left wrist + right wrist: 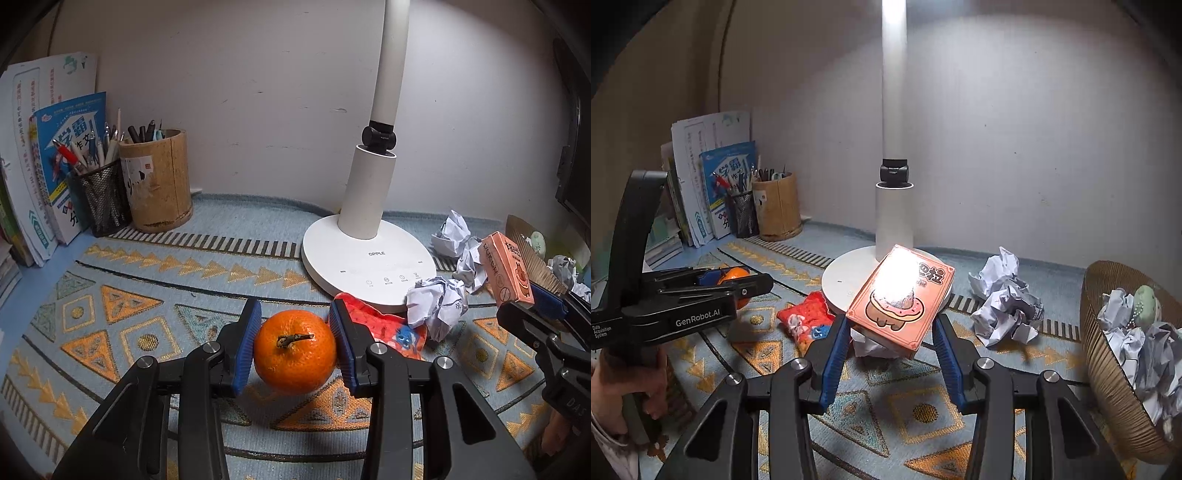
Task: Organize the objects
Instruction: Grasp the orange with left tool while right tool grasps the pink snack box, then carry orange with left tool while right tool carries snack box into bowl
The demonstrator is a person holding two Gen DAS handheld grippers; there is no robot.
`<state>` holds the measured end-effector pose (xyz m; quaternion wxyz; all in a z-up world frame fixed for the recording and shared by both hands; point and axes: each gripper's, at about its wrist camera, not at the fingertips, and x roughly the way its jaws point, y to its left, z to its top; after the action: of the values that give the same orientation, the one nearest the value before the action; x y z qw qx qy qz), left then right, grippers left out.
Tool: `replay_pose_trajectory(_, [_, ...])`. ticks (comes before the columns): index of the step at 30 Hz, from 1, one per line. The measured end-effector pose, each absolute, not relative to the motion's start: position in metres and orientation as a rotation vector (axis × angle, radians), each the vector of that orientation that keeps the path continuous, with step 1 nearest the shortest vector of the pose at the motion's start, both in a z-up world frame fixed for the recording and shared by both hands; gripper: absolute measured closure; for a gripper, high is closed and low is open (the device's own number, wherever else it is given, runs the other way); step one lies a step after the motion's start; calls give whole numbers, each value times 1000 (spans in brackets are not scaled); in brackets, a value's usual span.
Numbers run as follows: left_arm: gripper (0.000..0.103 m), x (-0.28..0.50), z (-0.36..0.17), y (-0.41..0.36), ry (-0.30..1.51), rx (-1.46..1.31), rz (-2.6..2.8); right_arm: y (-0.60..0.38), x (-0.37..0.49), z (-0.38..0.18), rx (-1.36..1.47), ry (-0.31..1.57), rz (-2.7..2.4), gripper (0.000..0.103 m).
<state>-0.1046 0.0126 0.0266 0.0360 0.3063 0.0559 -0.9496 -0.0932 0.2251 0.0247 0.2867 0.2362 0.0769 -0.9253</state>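
Observation:
An orange tangerine [295, 356] with a short stem sits between the blue pads of my left gripper [295, 341], which is shut on it just above the patterned cloth. It also shows in the right wrist view [735, 275]. My right gripper [890, 336] is shut on a pink box [903, 299] with a doughnut cartoon, held tilted in the air in front of the lamp; glare washes out its top. The pink box [506, 271] shows at the right in the left wrist view.
A white desk lamp [369, 254] stands mid-back. Crumpled papers [1004, 299] and a red snack packet [809, 321] lie near it. A woven basket [1108, 354] with paper balls is at the right. Two pen holders [159, 181] and books [44, 166] stand back left.

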Motion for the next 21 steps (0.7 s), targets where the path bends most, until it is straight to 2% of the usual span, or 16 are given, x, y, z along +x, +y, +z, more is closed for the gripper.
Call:
replay_pose_trajectory(13, [67, -99, 30, 14, 152, 887, -2913, 233, -92, 27, 616, 165, -2492, 58])
replay_pose_trajectory(21, [67, -94, 32, 22, 98, 840, -2929, 253, -84, 35, 517, 54, -2523, 58])
